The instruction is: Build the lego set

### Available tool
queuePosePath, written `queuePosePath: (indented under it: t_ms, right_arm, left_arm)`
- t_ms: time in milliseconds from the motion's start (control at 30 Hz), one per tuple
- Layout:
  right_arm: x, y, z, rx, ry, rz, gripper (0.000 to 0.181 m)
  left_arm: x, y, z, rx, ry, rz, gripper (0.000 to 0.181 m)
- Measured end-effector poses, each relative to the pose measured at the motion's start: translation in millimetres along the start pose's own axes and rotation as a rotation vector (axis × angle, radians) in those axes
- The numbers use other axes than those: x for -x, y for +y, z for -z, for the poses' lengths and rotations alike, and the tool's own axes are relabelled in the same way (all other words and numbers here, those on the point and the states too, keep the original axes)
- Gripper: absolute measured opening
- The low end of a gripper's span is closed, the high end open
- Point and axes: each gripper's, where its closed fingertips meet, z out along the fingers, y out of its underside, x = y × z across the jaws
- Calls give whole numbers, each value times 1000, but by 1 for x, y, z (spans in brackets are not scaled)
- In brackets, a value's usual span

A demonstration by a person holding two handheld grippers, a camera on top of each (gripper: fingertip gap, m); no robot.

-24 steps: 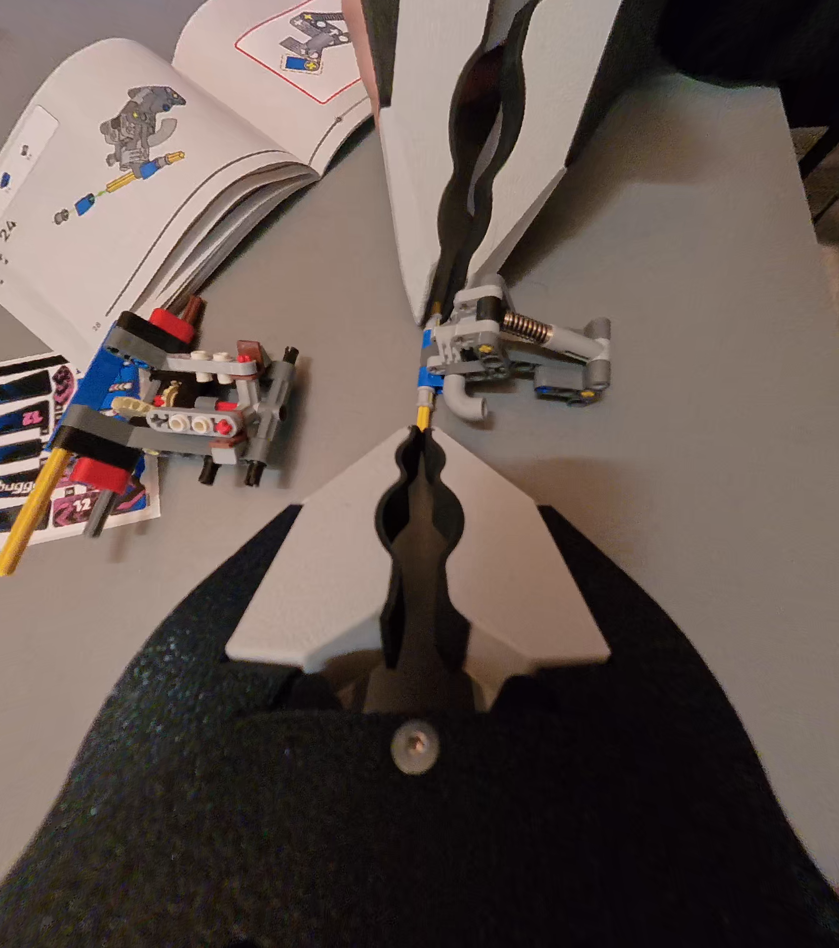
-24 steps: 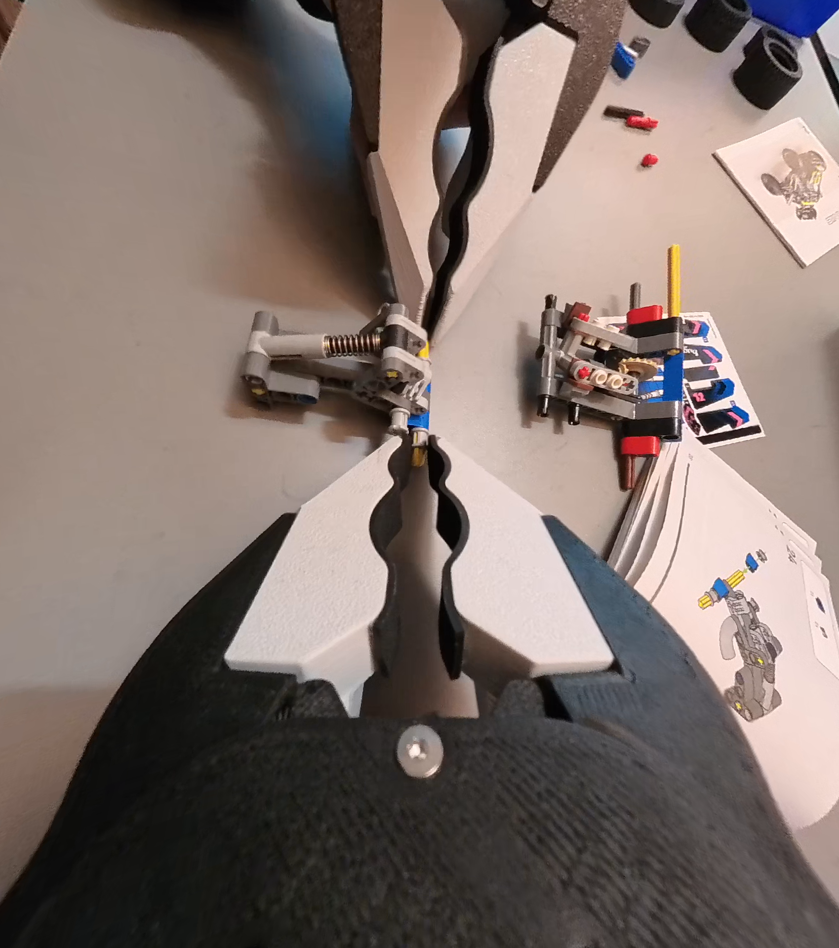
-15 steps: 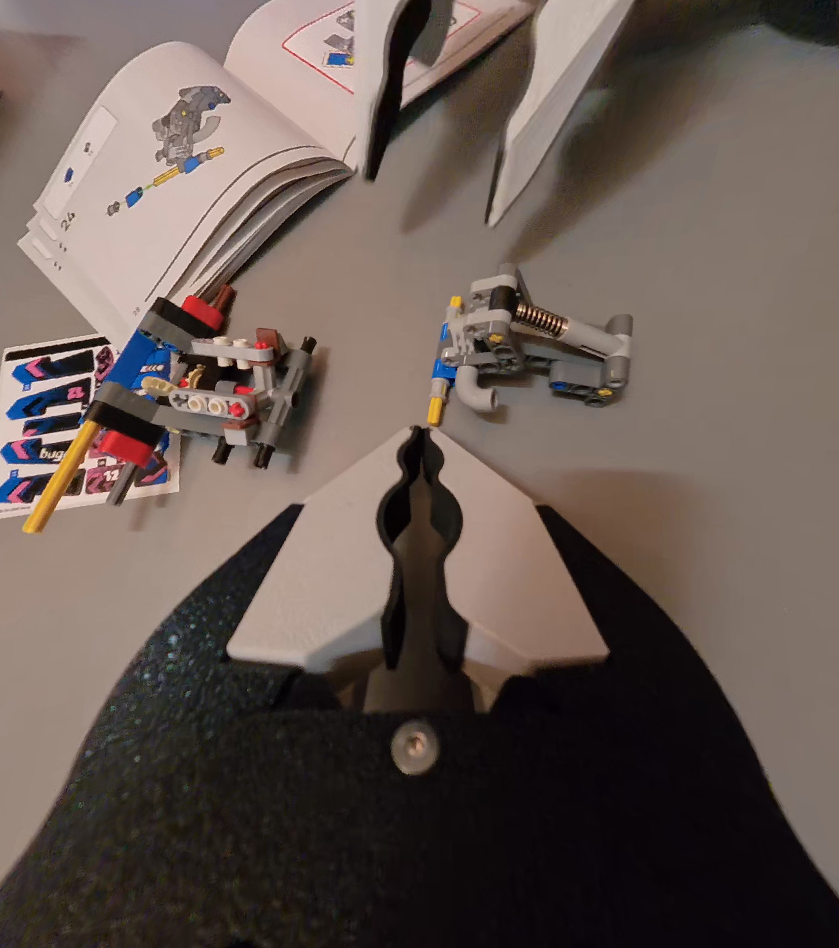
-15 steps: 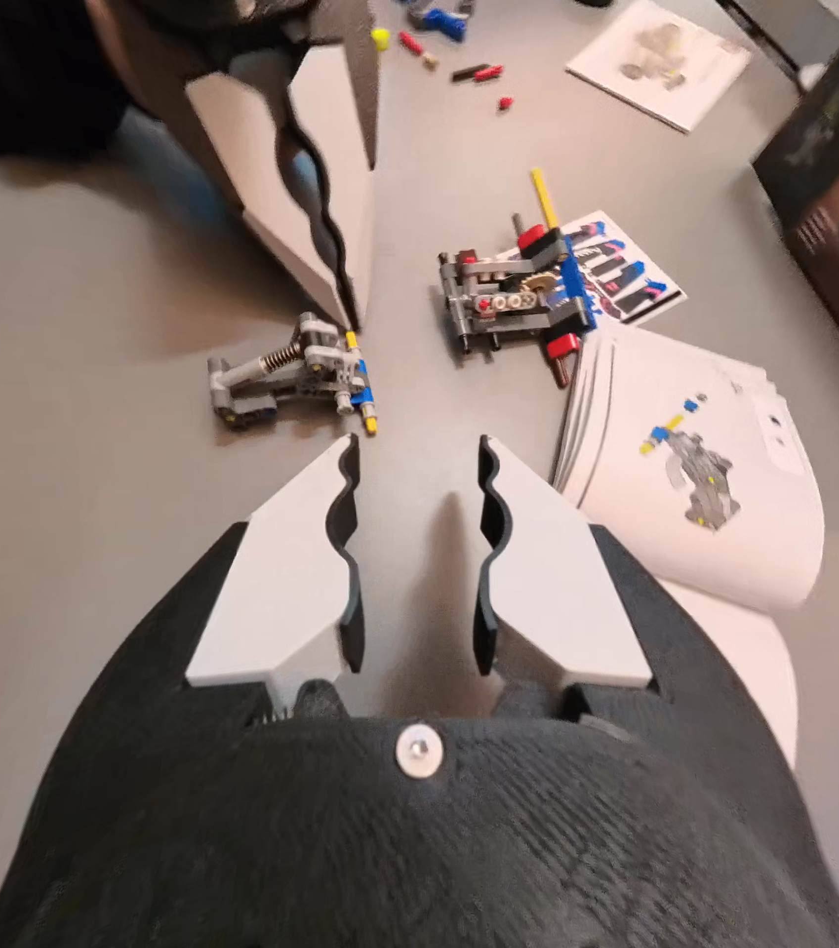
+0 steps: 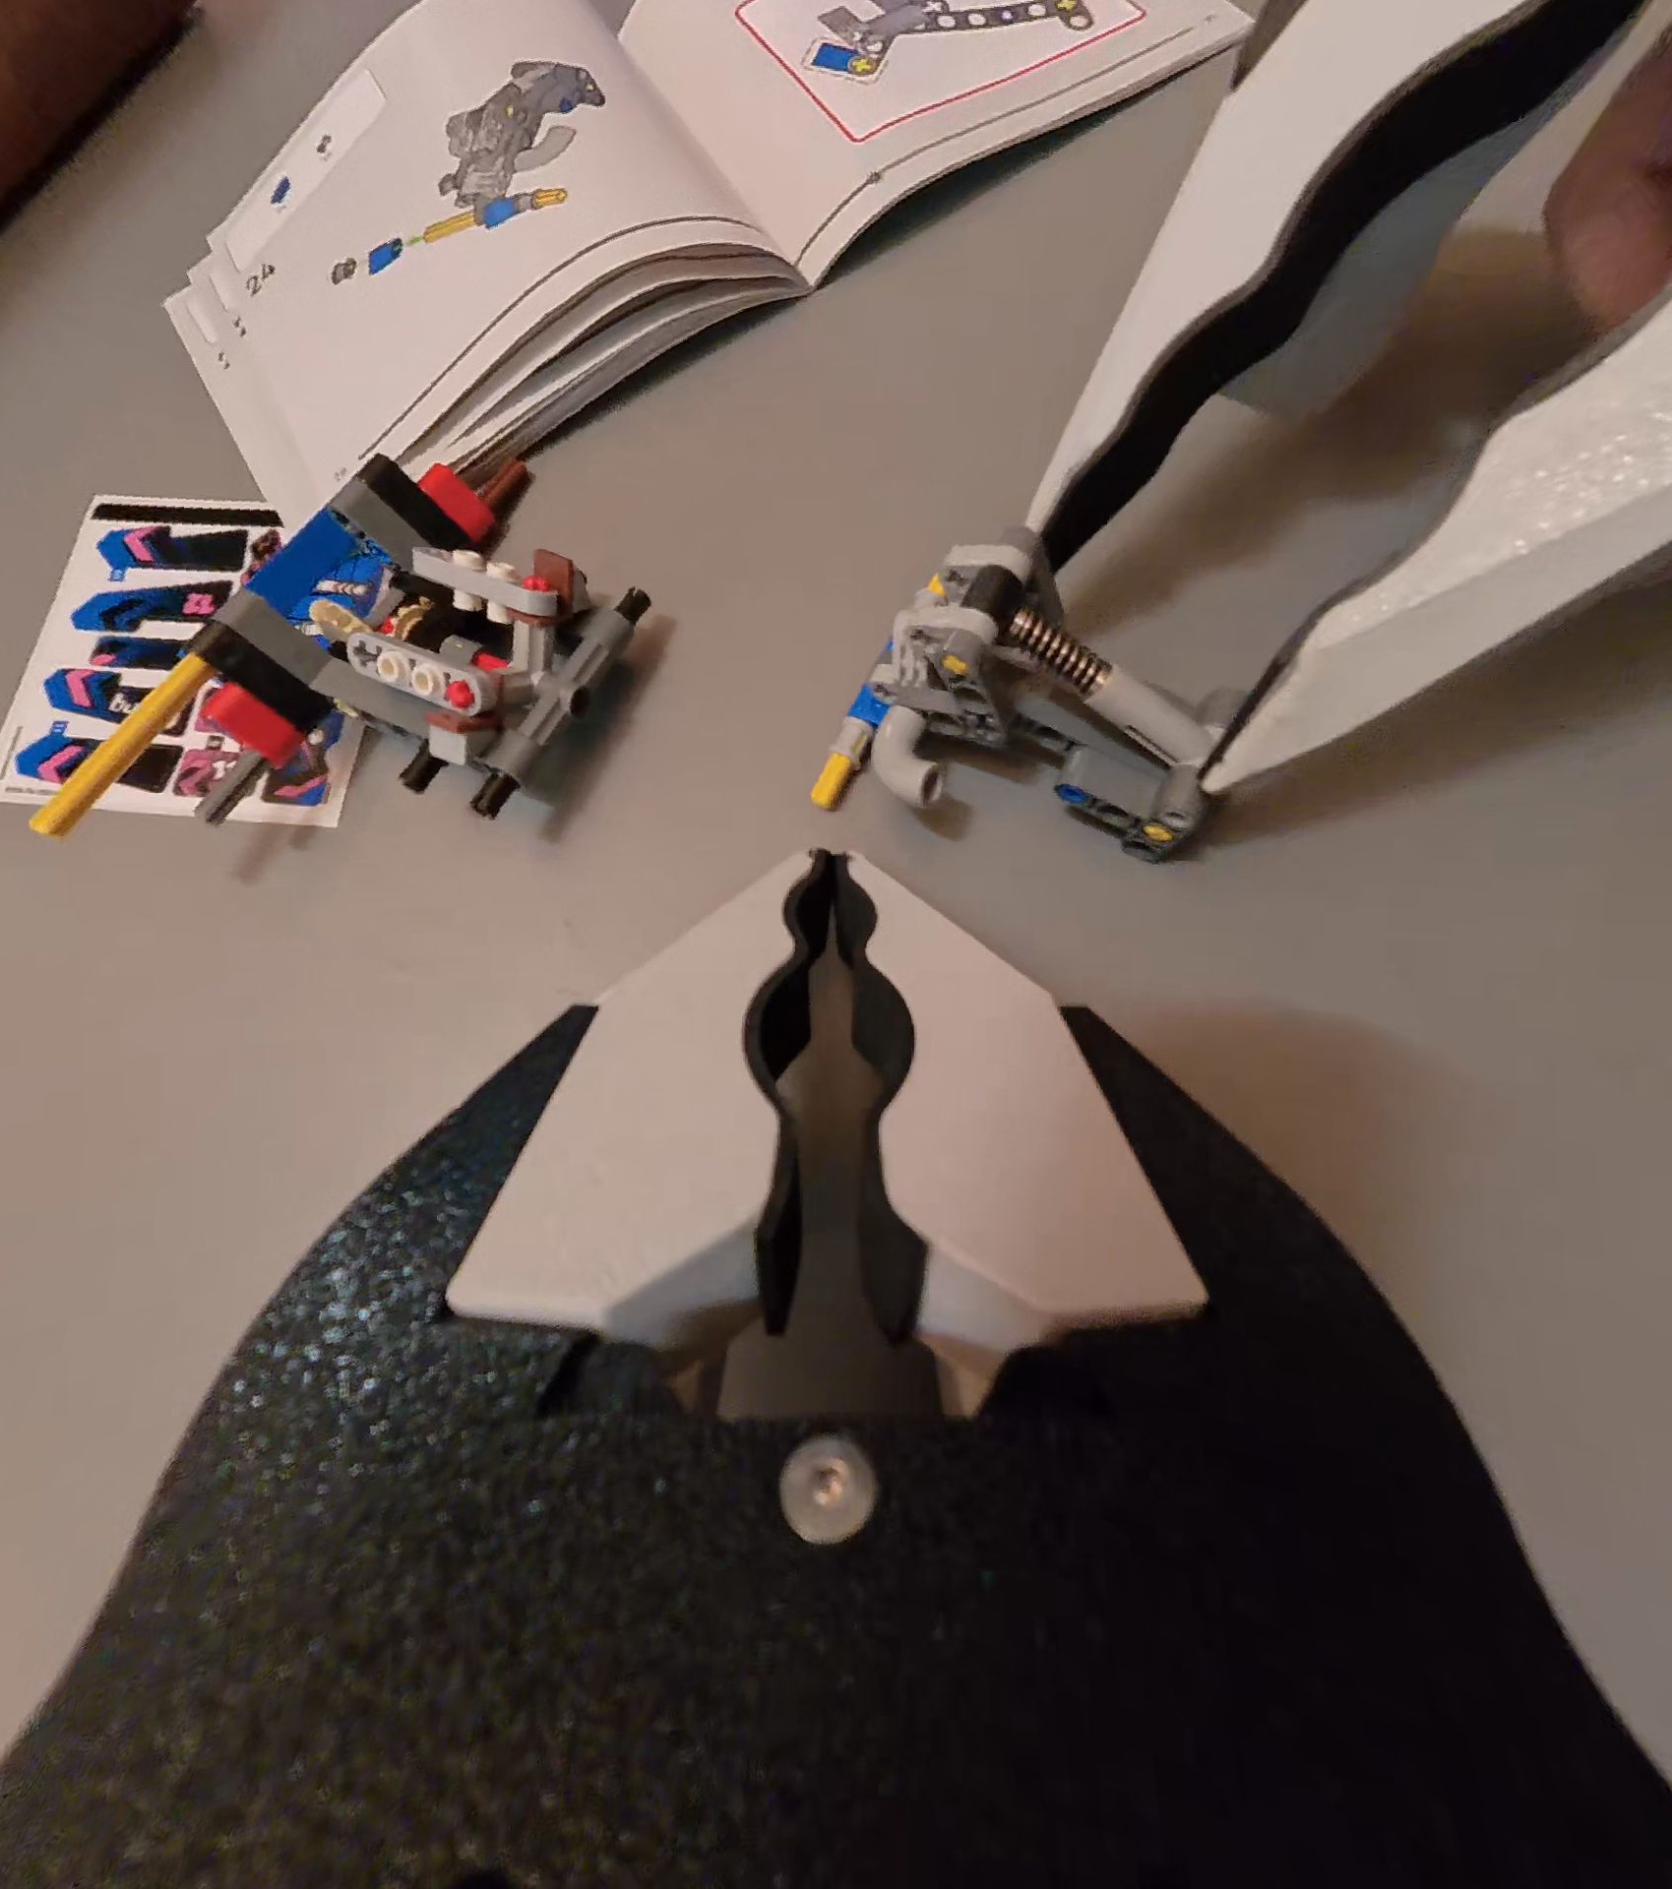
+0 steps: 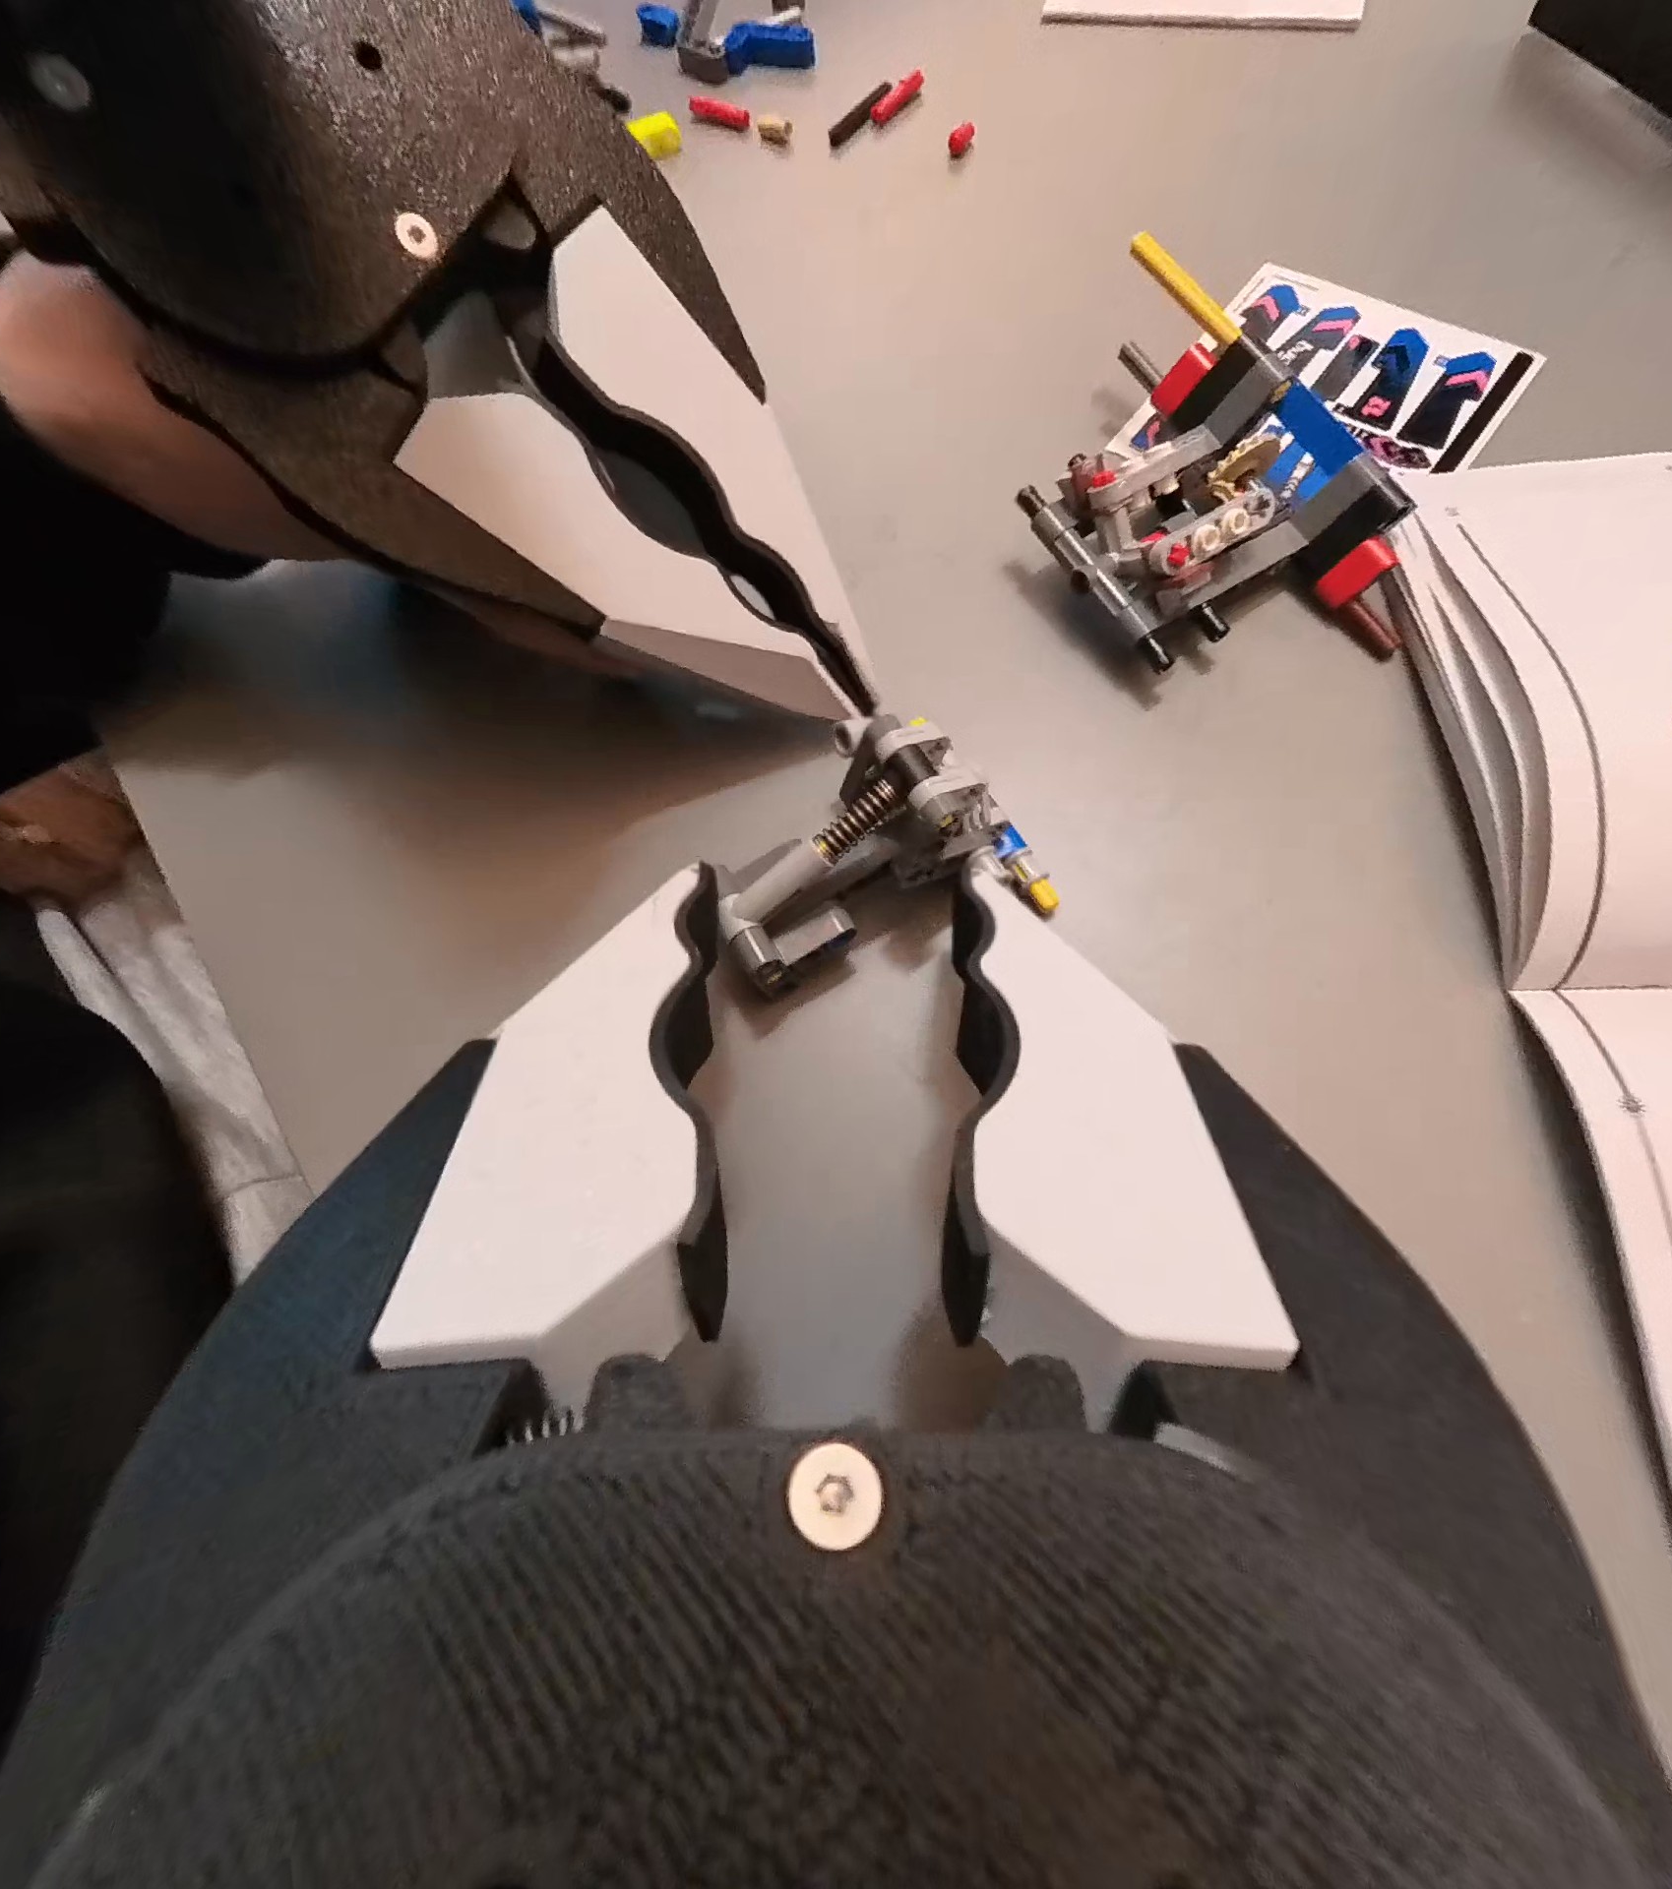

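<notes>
Two lego builds lie on the grey table [image 5: 913, 388]; the spring piece [image 6: 872, 848] sits between the parted fingers of the right gripper [image 6: 837, 900], ungrasped; the left gripper [image 5: 826, 869] is closed, empty, just near it; the blue-and-red chassis [image 5: 422, 654] lies left, beside one open booklet [image 5: 525, 204] and one sticker sheet [image 5: 95, 634].

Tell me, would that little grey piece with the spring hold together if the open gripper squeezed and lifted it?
Probably light: the spring assembly is small plastic. It may flex, since a coil spring joins pinned beams that look able to pivot. Its yellow axle pokes out, so a squeeze from the right gripper could slide it.
</notes>
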Motion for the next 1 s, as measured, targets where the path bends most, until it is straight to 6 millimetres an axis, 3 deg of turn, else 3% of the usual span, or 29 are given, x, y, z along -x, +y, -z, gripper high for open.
queuePosePath:
  t_ms: [133, 333, 467, 667, 900, 1000]
  right_arm:
    - [9, -3, 3, -7, -31, -9, 43]
    - [20, -2, -1, -38, 109, 42, 49]
    - [21, -6, -1, -83, 162, 67, 42]
    - [9, 12, -2, -7, 169, 83, 36]
    - [-39, 25, 28, 12, 266, 54, 37]
    - [-35, 28, 31, 31, 190, 53, 50]
  left_arm:
    - [3, -1, -1, -4, 0, -12, 2]
    - [3, -6, -7, -8, 91, 10, 14]
    - [-1, -7, -7, -11, 149, -28, 16]
    - [-5, -9, -8, -16, 163, -78, 13]
    - [-28, -5, -1, -15, 265, -128, 14]
    - [-22, -1, 3, -16, 231, -138, 15]
